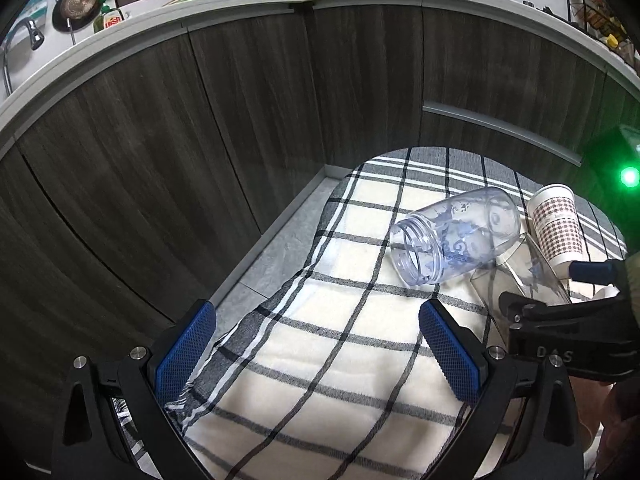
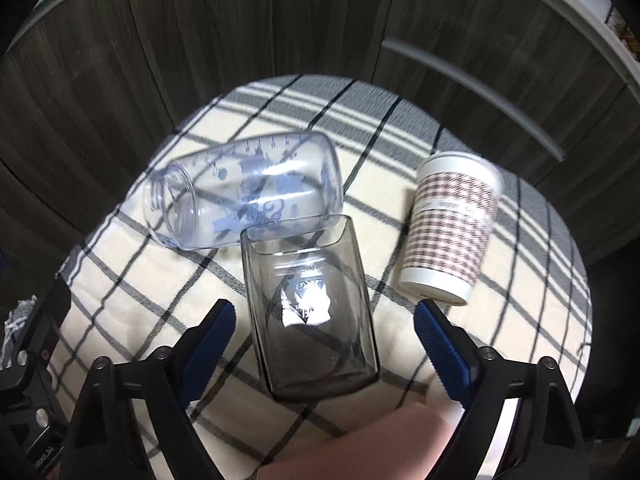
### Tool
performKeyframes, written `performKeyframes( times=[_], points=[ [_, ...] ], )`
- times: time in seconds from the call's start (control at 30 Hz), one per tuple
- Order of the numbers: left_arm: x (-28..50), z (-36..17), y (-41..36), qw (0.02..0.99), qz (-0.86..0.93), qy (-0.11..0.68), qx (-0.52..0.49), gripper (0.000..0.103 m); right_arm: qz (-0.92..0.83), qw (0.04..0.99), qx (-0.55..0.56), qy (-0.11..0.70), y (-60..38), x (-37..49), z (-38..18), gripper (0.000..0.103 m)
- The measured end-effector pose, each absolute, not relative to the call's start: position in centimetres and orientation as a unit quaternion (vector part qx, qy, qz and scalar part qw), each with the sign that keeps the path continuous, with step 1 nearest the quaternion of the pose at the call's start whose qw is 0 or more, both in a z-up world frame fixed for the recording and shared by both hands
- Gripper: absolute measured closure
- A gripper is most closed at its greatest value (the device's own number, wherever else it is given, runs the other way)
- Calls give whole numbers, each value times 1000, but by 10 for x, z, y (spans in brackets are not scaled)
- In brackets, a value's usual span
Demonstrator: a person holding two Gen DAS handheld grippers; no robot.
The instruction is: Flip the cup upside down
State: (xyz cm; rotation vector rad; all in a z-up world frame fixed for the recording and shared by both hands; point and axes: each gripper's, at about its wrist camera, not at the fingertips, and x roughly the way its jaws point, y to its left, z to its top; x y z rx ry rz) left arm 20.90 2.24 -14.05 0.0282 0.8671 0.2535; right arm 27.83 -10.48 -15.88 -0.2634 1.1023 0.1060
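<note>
My right gripper (image 2: 324,344) is spread wide, its blue pads on either side of the smoky grey cup (image 2: 310,308) without touching it. The cup lies on its side on the checked cloth (image 2: 132,280), its far end against a clear bottle with blue print (image 2: 244,196), also lying down. A patterned paper cup (image 2: 448,232) sits just right, seemingly tilted. My left gripper (image 1: 316,356) hangs apart over bare cloth.

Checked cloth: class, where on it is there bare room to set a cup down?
The checked cloth is bare between the left gripper and the clear bottle. Bottle, smoky glass and paper cup crowd the right.
</note>
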Motion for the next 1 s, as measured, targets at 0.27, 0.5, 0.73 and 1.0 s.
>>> performKeyframes(
  times=[0.27, 0.5, 0.73, 1.0],
  points=[
    [215, -147, 25, 896, 122, 426, 12, 0, 70, 821, -126, 552, -101, 289, -179, 33],
    [209, -137, 25, 901, 116, 419, 14, 0, 70, 825, -112, 550, -105, 281, -178, 34],
    [183, -114, 39, 909, 110, 403, 16, 0, 56, 841, -102, 529, -91, 249, -158, 34],
    [131, -87, 74, 918, 102, 382, 22, 0, 47, 847, -62, 526, -62, 195, -133, 34]
  ],
)
